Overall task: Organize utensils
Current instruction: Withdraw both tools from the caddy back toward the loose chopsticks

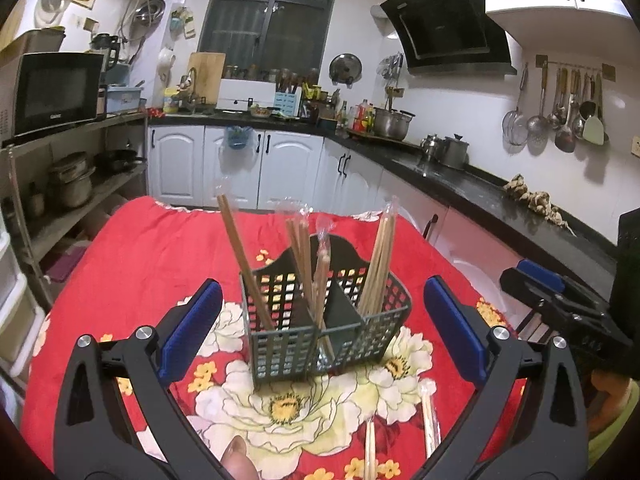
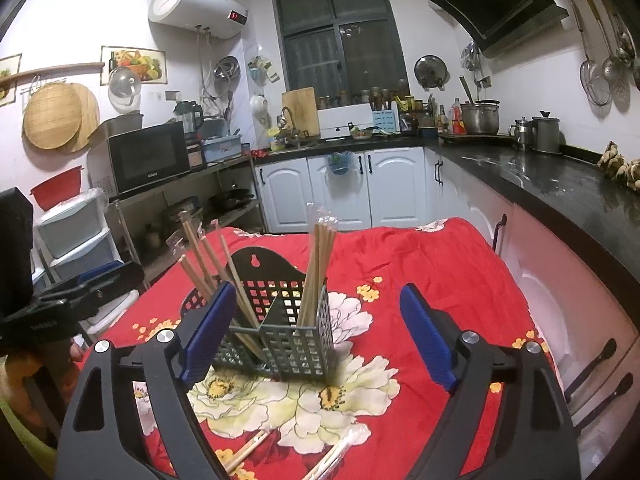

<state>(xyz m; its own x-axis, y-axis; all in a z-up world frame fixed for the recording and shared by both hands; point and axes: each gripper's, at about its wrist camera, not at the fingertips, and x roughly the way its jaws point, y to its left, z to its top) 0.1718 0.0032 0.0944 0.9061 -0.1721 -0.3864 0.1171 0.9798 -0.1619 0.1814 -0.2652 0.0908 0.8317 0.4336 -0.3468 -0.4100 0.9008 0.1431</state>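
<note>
We hold our left gripper (image 1: pixel 322 330) with both blue-padded fingers (image 1: pixel 192 332) spread wide, nothing between them. Our right gripper (image 2: pixel 318 334) is likewise parted, its pads (image 2: pixel 426 338) gripping nothing. Each gripper shows at the outer edge of the other's view.

I read red digits, maybe "51", on the water heater (image 2: pixel 238 16), a blurred brand on the microwave (image 2: pixel 150 176)

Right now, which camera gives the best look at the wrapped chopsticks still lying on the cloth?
The right wrist view: two wrapped chopstick pairs lie angled near the bottom edge, between the tongs. The left wrist view shows the same pairs end-on and partly cut off.
</note>
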